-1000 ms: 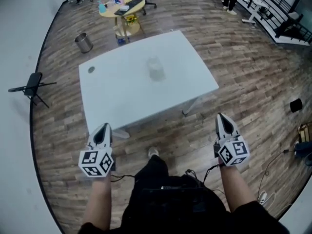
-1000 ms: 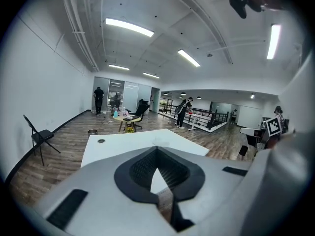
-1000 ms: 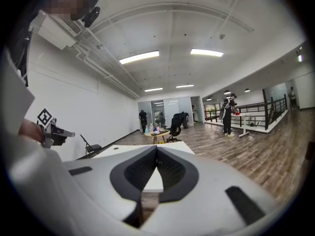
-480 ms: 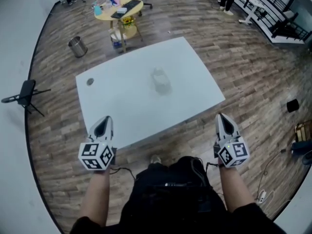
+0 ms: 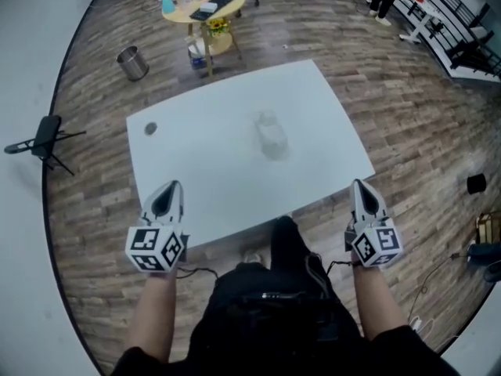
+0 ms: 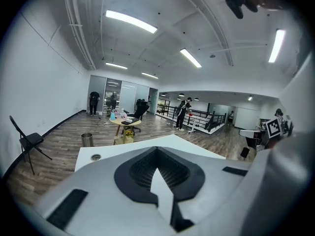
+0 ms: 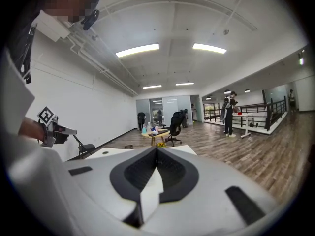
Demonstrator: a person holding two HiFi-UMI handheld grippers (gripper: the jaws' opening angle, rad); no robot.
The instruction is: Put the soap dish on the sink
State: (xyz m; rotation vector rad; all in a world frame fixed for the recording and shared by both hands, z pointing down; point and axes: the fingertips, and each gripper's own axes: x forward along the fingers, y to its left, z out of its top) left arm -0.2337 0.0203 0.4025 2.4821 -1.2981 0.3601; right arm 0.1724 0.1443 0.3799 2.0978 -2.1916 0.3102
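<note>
Whereas a second ago the white table point(image 5: 203, 171) lay farther off, the head view now puts its near edge at the left gripper point(image 5: 167, 198), seven o'clock, and the right gripper point(image 5: 364, 197), five o'clock. The faint soap dish point(image 5: 272, 137) sits mid-table at twelve. In the left gripper view the jaws are closed on nothing. In the right gripper view they are also closed and empty.

A small object point(image 5: 272, 138) is sitting near the middle of the table point(image 5: 196, 186), and a hole point(image 5: 150, 128) is lying by its far left corner. Behind the table, a round table point(image 5: 205, 2) is standing, with a bin point(image 5: 133, 63) to its left. The left gripper point(image 5: 171, 188) and right gripper point(image 5: 358, 186) are hovering at the near edge, well apart.
</note>
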